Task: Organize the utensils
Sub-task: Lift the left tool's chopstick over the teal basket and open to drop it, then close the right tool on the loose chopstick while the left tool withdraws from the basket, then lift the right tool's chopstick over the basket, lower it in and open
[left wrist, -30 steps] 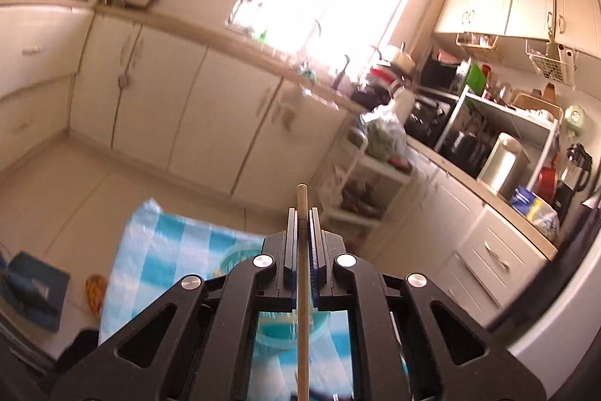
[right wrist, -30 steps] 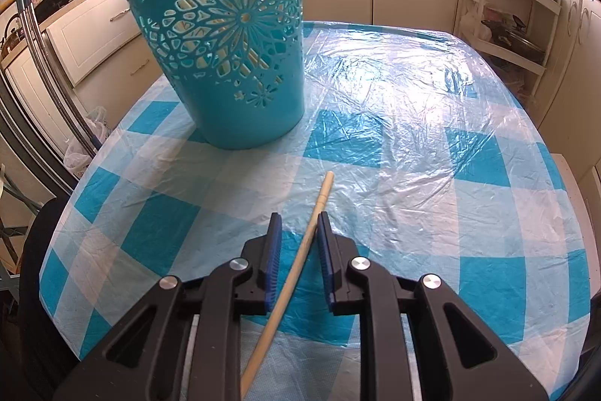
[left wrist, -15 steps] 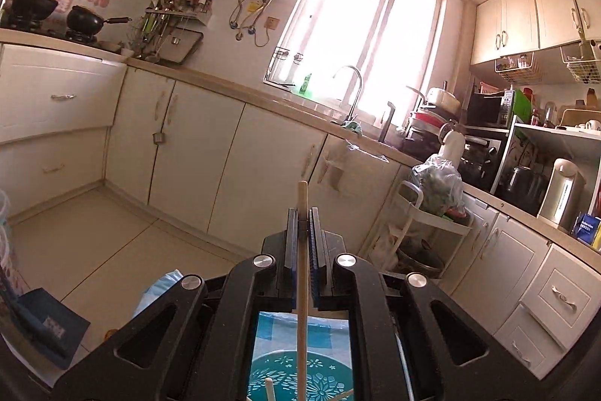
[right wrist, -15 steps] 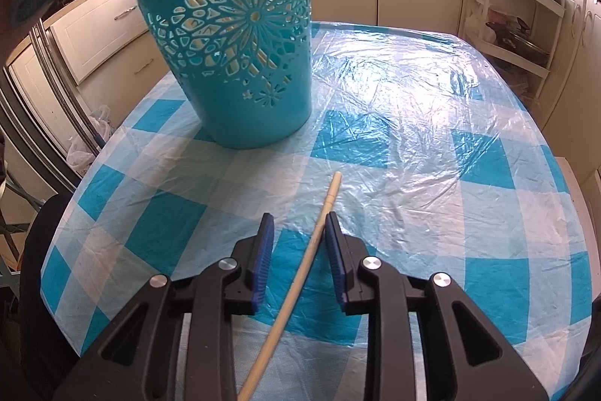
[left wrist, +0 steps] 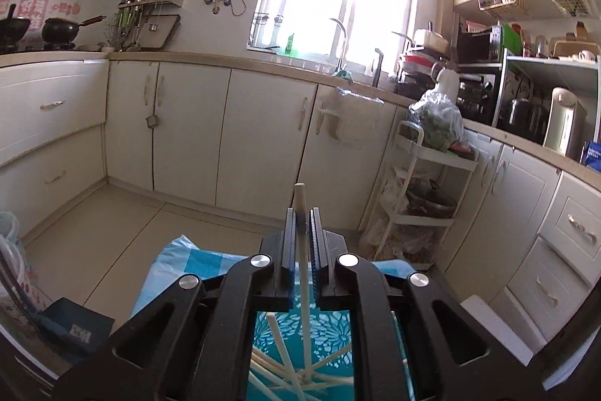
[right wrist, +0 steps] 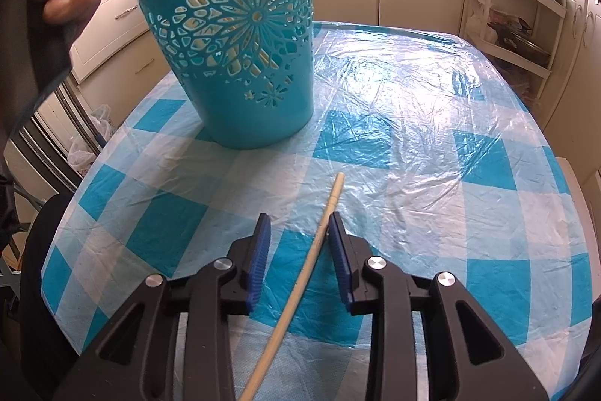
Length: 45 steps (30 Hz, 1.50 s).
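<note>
**One chopstick going in, one left on the table**

My left hand-held gripper has just been easing open around a chopstick over the blue basket, where several seem to lie already. My right hand-held gripper, jaws widening, straddles the last chopstick on the table, ungrasped.

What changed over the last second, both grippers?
The left gripper carried its chopstick over the basket; its jaws have just been opening, stick now loose between them. The right gripper jaws have just been opening around the table chopstick. Basket and that chopstick stayed put.
</note>
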Available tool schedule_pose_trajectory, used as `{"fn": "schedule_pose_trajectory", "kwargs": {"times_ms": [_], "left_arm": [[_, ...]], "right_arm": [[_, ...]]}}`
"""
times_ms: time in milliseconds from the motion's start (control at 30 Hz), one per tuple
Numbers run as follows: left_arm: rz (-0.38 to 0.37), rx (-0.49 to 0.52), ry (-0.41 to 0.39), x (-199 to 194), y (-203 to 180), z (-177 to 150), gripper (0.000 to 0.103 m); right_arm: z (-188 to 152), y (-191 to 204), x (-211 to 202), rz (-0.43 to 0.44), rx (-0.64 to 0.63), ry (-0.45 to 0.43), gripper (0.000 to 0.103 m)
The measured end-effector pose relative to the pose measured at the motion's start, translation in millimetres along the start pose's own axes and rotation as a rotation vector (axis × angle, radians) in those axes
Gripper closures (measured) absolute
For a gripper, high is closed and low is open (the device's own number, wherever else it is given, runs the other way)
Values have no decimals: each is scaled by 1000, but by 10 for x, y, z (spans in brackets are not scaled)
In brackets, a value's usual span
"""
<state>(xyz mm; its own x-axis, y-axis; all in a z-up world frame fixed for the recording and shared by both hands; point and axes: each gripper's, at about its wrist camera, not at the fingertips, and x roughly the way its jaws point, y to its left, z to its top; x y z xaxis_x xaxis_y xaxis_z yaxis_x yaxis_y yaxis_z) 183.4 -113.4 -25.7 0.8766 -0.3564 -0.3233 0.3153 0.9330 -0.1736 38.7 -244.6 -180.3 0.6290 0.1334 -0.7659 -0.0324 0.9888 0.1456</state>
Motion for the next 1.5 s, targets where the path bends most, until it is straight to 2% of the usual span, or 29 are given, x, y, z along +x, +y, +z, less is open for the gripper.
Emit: {"fn": "schedule_pose_trajectory", "kwargs": {"times_ms": [33, 100, 267, 367, 433, 467, 567, 600, 733, 967, 1067, 1133, 1233, 1367, 1500], "left_arm": [[7, 10, 10, -17, -2, -33, 83], [44, 8, 6, -119, 45, -87, 50], [142, -52, -52, -570, 323, -186, 22], [217, -85, -69, -845, 541, -355, 14], [264, -107, -46, -979, 691, -539, 12], [281, -128, -13, -1017, 772, -670, 11], [277, -148, 132, -924, 916, -1058, 10], [277, -144, 197, -851, 936, -1191, 10], [241, -112, 309, -612, 898, -1349, 9], [227, -40, 393, -245, 790, -1480, 8], [224, -69, 499, -104, 863, -1617, 8], [222, -86, 478, -131, 888, -1598, 8], [224, -73, 487, -118, 867, -1604, 8], [228, -43, 501, -104, 814, -1615, 8], [226, -37, 518, -75, 786, -1632, 8]], "right_arm": [[-1, -5, -1, 1, 1, 0, 70], [2, -17, -5, 7, 8, 0, 68], [6, -117, -14, 43, 66, -5, 67], [6, -122, -15, 33, 69, -7, 68], [5, -110, -15, 10, 62, -7, 72], [6, -100, -14, -13, 53, -6, 78], [6, -92, -14, -50, 21, 1, 94], [8, -98, -21, -48, 14, 9, 96], [21, -170, -53, -59, 10, 44, 97], [15, -82, 11, -109, -77, 33, 95], [7, -198, -12, -67, -10, 38, 97], [7, -307, -73, -15, 57, 23, 97], [53, -427, -250, 65, 131, -43, 97], [107, -457, -515, 178, 163, -141, 97], [253, -508, -710, 255, 177, -223, 97]]}}
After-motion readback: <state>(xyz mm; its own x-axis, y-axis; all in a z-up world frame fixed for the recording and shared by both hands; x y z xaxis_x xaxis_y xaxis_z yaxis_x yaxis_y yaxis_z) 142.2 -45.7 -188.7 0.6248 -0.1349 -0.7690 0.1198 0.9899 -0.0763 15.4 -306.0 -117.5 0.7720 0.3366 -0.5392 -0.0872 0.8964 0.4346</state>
